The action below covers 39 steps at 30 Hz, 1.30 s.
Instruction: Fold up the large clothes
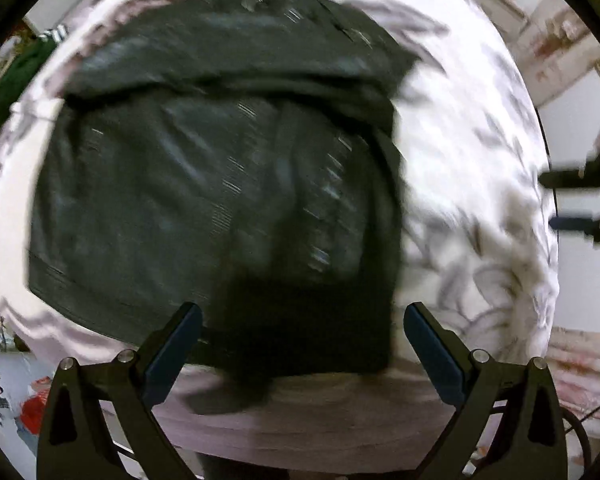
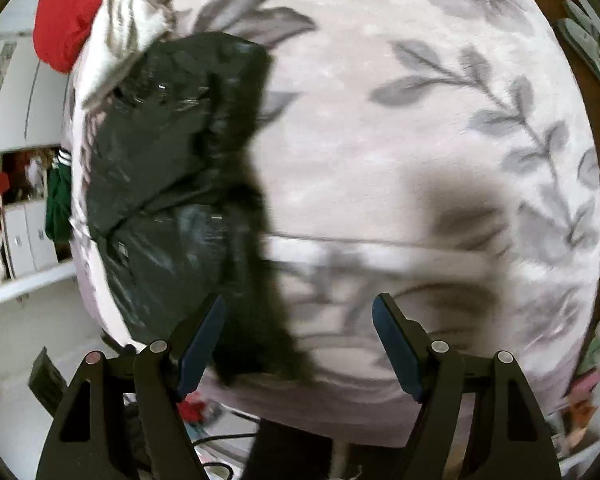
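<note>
A large dark garment [image 1: 220, 184] lies spread flat on a bed with a white, grey-leaf-patterned cover [image 1: 468, 184]; its upper part is folded across. The view is motion-blurred. My left gripper [image 1: 302, 332] is open and empty, above the garment's near hem. In the right wrist view the same dark garment [image 2: 172, 184] lies on the left part of the bed cover [image 2: 400, 120]. My right gripper [image 2: 298, 330] is open and empty, over the garment's near right edge and the bare cover.
A white-and-grey striped cloth [image 2: 128, 28] and a red cloth [image 2: 64, 8] lie at the bed's far end. A green garment [image 2: 58, 204] hangs beside white shelves on the left. The other gripper [image 1: 580, 200] shows at the right edge.
</note>
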Available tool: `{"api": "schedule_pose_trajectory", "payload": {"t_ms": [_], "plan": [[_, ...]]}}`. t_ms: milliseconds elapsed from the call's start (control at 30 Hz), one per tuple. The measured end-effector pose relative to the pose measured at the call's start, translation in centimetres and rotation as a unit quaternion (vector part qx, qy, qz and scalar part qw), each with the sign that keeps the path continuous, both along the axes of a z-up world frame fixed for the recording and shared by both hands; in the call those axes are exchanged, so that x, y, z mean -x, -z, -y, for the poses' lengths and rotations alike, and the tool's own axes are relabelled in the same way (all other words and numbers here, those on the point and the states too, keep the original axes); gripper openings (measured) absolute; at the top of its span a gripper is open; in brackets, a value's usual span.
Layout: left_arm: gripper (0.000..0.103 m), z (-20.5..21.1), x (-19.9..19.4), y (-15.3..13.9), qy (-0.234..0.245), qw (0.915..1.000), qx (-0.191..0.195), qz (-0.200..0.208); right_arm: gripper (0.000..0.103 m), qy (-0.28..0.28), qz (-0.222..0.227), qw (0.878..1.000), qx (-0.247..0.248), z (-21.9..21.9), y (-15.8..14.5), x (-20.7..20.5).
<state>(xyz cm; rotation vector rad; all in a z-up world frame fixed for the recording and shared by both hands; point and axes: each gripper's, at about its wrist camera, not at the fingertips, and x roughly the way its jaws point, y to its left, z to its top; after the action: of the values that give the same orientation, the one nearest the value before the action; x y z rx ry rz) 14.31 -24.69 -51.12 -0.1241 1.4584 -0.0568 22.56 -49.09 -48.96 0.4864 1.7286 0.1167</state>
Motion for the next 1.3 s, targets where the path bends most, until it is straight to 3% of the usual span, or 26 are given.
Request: {"api": "schedule_pose_trajectory", "payload": {"t_ms": [133, 200, 300, 367, 433, 500, 600, 767, 900, 1033, 1100, 1233, 1300], "plan": [[0.101, 4.4, 0.4, 4.0, 0.016, 0.9992, -0.033, -0.015, 0.078, -0.037, -0.013, 0.999, -0.02, 2.9, 1.6, -1.4], [0.089, 5.3, 0.3, 5.6, 0.016, 0.9985, -0.048, -0.023, 0.078, -0.055, -0.014, 0.998, -0.032, 4.0, 2.6, -2.4], [0.081, 5.5, 0.0, 7.0, 0.001, 0.9967, -0.077, -0.026, 0.078, -0.076, -0.012, 0.996, -0.048, 4.8, 3.9, -3.7], [0.065, 5.2, 0.0, 6.9, -0.015, 0.9953, -0.094, -0.02, 0.078, -0.081, -0.01, 0.994, -0.066, 5.1, 4.8, -4.7], [0.03, 5.1, 0.0, 6.5, -0.024, 0.9949, -0.098, -0.01, 0.078, -0.08, -0.008, 0.993, -0.081, 5.3, 5.7, -5.7], [0.01, 4.9, 0.0, 5.9, -0.03, 0.9938, -0.106, -0.004, 0.078, -0.078, -0.009, 0.993, -0.086, 5.3, 6.5, -6.7], [0.008, 4.5, 0.2, 4.7, -0.048, 0.9923, -0.114, 0.005, 0.078, -0.071, -0.011, 0.992, -0.1, 4.9, 7.5, -8.5], [0.008, 3.7, 0.3, 2.5, -0.073, 0.982, -0.173, 0.02, 0.078, -0.066, 0.007, 0.991, -0.113, 2.9, 8.8, -12.4], [0.008, 3.8, -0.5, 2.5, -0.08, 0.9671, -0.24, 0.02, 0.078, -0.049, 0.023, 0.985, -0.163, 0.5, 9.7, -15.5], [0.008, 4.4, -0.5, 3.4, -0.098, 0.9537, -0.283, 0.02, 0.078, -0.009, 0.011, 0.976, -0.217, -1.8, 11.9, -17.7], [0.008, 4.3, -0.8, 3.8, -0.111, 0.9503, -0.29, 0.018, 0.078, 0.004, 0.0, 0.972, -0.235, -2.9, 13.2, -18.3], [0.008, 3.7, -1.2, 3.8, -0.13, 0.9534, -0.272, 0.009, 0.08, 0.04, -0.032, 0.956, -0.29, -5.4, 15.6, -18.3], [0.008, 3.1, -1.2, 3.7, -0.136, 0.9555, -0.262, 0.008, 0.08, 0.043, -0.053, 0.954, -0.292, -6.9, 16.3, -18.4]]}}
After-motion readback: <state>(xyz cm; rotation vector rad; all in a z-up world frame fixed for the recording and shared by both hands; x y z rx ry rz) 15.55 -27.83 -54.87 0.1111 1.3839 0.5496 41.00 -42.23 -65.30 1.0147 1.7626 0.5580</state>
